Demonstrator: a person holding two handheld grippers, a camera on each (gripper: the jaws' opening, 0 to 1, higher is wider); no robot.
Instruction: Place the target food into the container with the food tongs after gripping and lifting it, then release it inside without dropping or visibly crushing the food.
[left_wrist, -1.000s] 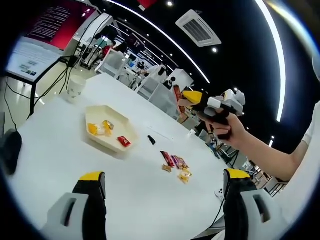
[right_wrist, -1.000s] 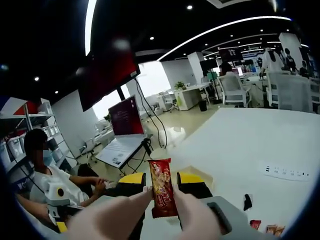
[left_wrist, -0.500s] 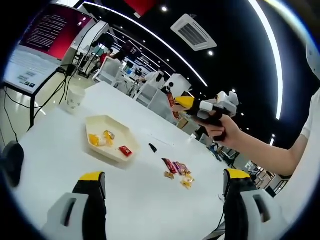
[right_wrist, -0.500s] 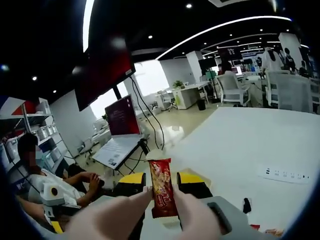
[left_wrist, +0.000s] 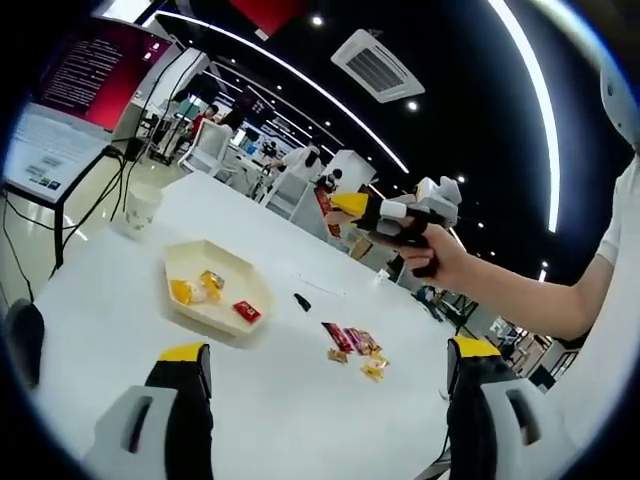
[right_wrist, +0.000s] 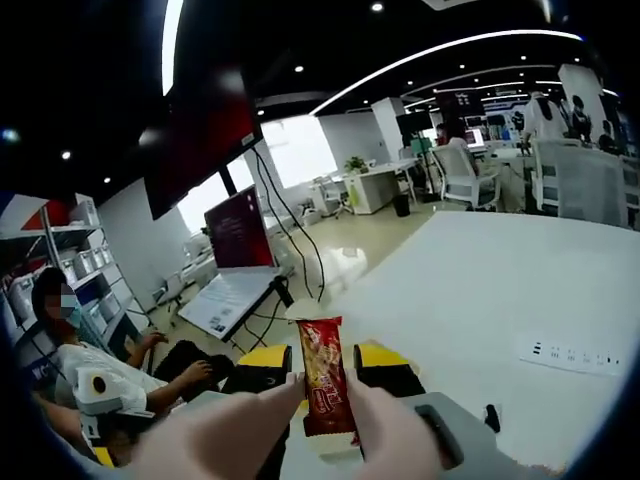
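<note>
Above the desk (left_wrist: 120, 330), left gripper view: right gripper (left_wrist: 352, 206) is seen nearer the container (left_wrist: 215, 290) than before, left gripper (left_wrist: 325, 395) fingers released | right gripper view: red snack packet (right_wrist: 322, 375) remains clamped between tongs-like fingers (right_wrist: 392, 435), carried; delivery pending.

Bare white table (left_wrist: 290, 400) lies open before the tray (left_wrist: 190, 262); loose wrapped snacks (left_wrist: 352, 343) scattered beside it.

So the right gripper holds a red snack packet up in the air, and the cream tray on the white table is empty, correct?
Not quite. The tray is not empty: the left gripper view shows yellow and red packets in it. The rest stands: the right gripper holds the red snack packet between its fingers, up above the white table.
</note>
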